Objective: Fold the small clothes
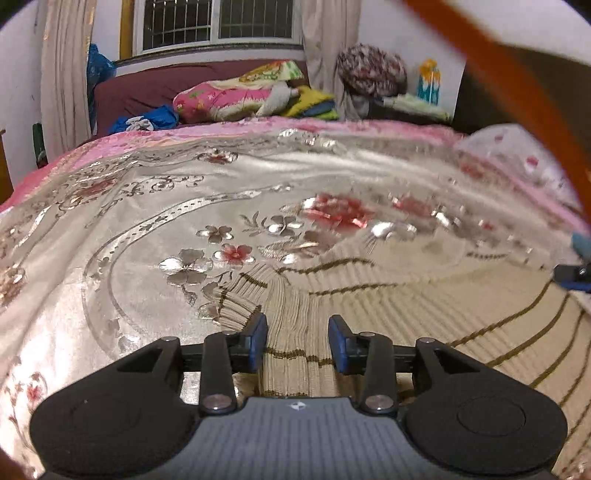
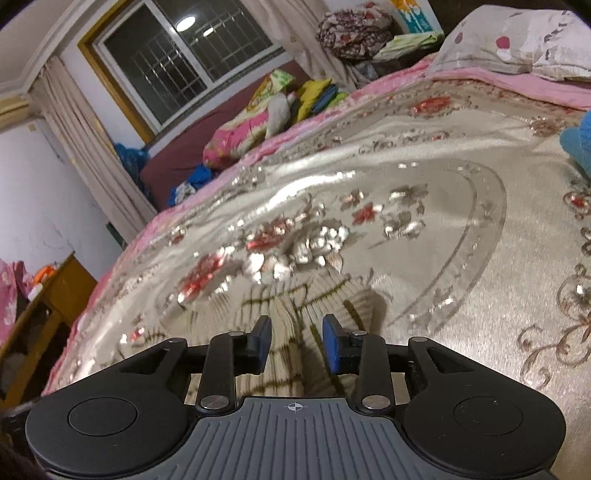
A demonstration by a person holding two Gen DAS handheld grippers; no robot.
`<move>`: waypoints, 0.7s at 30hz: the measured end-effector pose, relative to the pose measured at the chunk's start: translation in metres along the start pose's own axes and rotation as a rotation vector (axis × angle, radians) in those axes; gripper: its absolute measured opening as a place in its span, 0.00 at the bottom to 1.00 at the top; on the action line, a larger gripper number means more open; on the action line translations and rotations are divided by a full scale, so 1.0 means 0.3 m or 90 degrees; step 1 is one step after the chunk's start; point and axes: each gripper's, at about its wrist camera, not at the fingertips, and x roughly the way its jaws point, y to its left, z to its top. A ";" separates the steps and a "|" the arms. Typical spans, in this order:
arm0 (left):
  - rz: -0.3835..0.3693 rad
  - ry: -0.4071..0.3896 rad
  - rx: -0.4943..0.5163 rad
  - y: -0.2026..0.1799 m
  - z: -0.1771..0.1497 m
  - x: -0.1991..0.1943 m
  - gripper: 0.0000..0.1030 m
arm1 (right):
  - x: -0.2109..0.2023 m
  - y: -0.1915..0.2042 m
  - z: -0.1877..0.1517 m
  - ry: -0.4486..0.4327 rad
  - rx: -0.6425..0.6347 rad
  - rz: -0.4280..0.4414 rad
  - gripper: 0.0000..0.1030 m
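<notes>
Item: small cream ribbed-knit garment with thin olive-brown stripes, lying spread on the bed's shiny silver-beige satin bedspread with embroidered red and silver flowers. In the left wrist view it fills the lower right ground; in the right wrist view it sits low and central, bunched into ridges.

Left hand-held gripper: black frame, blue pads, jaws parted with a clear gap. The knit garment lies beneath and between the pads; neither pad presses on it.

Right hand-held gripper: same build, jaws likewise parted over the garment's rumpled edge, the cloth loose in the gap. Its tip shows at the right margin of the left wrist view.

Surroundings: pink quilt border around the bedspread; white pillow with red spots at the head of the bed; light-blue knitted article at the far right; pink floral bundle on a maroon sofa under a barred window; wooden furniture at left.
</notes>
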 end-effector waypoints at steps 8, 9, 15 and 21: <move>0.000 0.005 -0.014 0.017 0.007 -0.022 0.19 | 0.030 0.043 -0.026 0.030 -0.051 0.006 0.33; -0.003 0.003 -0.020 0.021 0.010 -0.025 0.18 | 0.030 0.049 -0.025 0.030 -0.056 0.010 0.33; -0.017 0.000 -0.064 0.053 0.025 -0.025 0.16 | 0.061 0.081 -0.015 0.054 -0.089 0.004 0.33; -0.026 0.021 -0.055 0.039 0.027 -0.009 0.23 | 0.088 0.095 -0.003 0.072 -0.105 0.000 0.30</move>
